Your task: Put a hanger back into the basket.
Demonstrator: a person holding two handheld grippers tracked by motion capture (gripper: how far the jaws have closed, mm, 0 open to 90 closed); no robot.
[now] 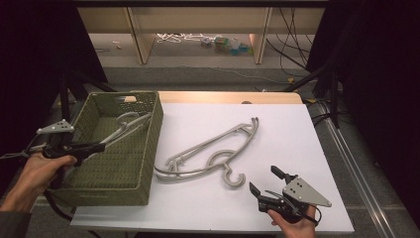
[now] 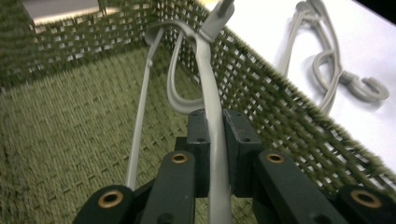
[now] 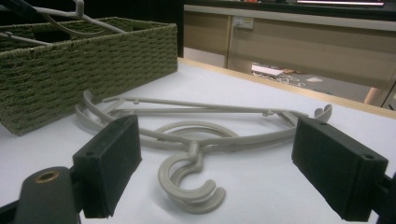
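a grey hanger [image 2: 212,116] sits pinched between the closed fingers of the left gripper [image 1: 96,147], inside the green basket [image 1: 148,148] at the frame's left. if let go crooked, its hook could snag the weave. two more hangers [image 1: 208,153] lie mid-table [image 1: 297,129]. the right gripper [image 1: 265,182], lower right, holds its fingers wide apart and empty.

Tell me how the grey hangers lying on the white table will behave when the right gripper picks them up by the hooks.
The grey hangers look like thin moulded plastic, so probably light and fairly stiff. They lie stacked, hooks overlapping, so one may slide off the other. Gripped at the hooks by the open right gripper, the long arms would likely swing down.
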